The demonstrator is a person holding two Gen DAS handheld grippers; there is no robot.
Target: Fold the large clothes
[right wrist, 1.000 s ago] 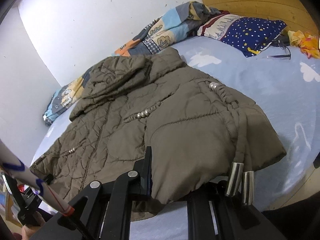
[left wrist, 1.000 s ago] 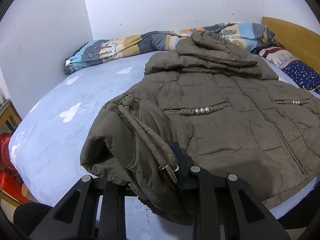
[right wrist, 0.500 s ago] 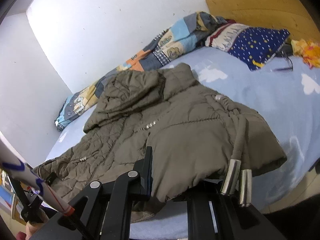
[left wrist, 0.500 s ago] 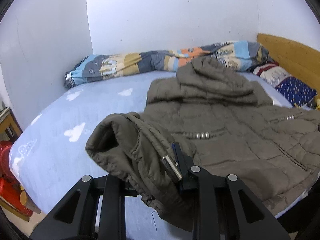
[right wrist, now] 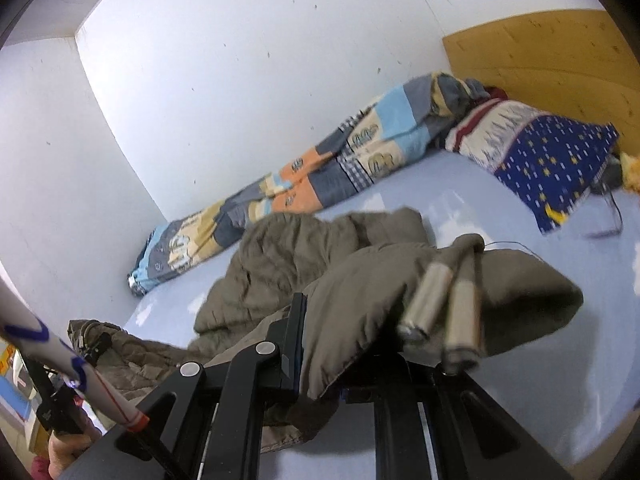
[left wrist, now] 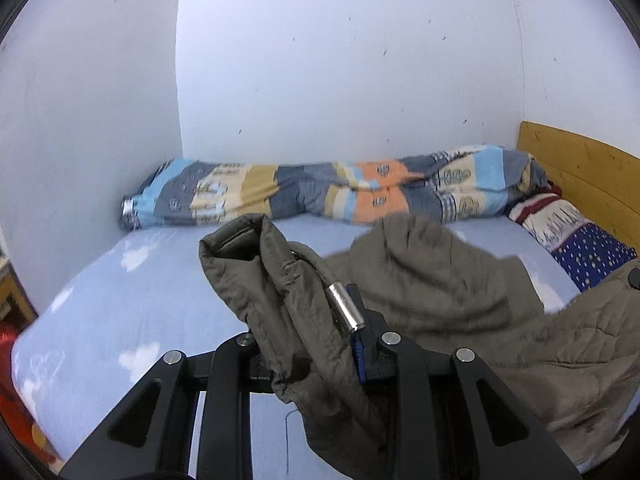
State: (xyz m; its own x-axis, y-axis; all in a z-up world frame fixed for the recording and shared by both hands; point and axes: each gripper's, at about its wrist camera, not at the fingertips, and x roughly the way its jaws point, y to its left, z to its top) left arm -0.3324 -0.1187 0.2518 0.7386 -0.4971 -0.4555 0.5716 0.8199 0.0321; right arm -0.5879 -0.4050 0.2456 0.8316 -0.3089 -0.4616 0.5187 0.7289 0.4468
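Note:
An olive quilted hooded jacket [left wrist: 460, 300] lies on the light blue bed, its bottom end lifted. My left gripper [left wrist: 316, 364] is shut on the jacket's hem corner, with a metal-tipped drawstring [left wrist: 346, 307] lying over the right finger. My right gripper [right wrist: 340, 376] is shut on the other hem corner of the jacket [right wrist: 360, 292], where two metal drawstring tips [right wrist: 440, 312] dangle. The left gripper and its holder also show at the right wrist view's lower left [right wrist: 86, 344]. The hood [right wrist: 288, 248] rests on the sheet.
The bed sheet [left wrist: 152, 300] has white clouds. A rolled patchwork duvet [left wrist: 340, 196] lies along the far wall. A star-patterned blue pillow [right wrist: 552, 160] and a wooden headboard [right wrist: 552, 52] are at the right. Red items [left wrist: 12, 392] stand beside the bed's left edge.
Both grippers have risen with the jacket's hem, peeling the lower half off the bed toward the hood. The views have tilted up toward the wall.

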